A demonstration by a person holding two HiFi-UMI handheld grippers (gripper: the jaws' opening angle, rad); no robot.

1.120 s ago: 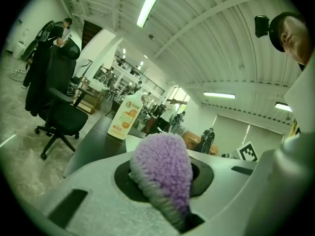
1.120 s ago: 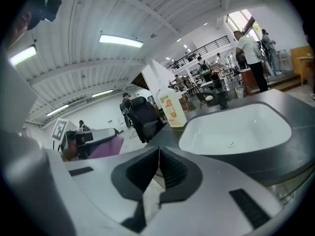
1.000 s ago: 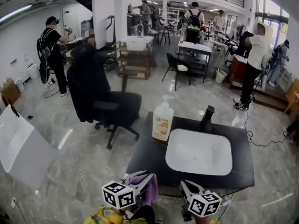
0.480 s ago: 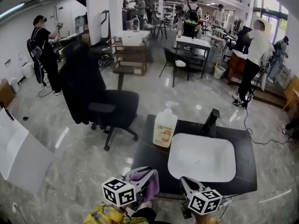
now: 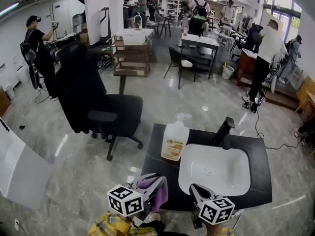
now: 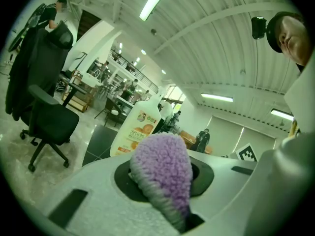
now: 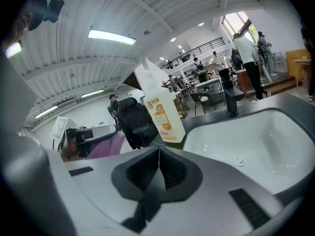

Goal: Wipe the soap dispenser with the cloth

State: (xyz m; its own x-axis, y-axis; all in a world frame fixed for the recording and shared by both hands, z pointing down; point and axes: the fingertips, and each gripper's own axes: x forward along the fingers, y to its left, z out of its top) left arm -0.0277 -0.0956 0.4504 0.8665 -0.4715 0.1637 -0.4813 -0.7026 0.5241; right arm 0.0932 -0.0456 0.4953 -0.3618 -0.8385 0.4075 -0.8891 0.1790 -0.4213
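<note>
Clamping the purple cloth, the left hand-held gripper could topple the soap dispenser; the right hand-held gripper is closed, empty.

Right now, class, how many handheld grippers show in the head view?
2. The left gripper sits bottom left, shut on the purple cloth; the right gripper sits beside it, shut and empty, before the sink.

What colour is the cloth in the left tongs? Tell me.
Purple, fluffy cloth; it shows best in the left gripper view.
</note>
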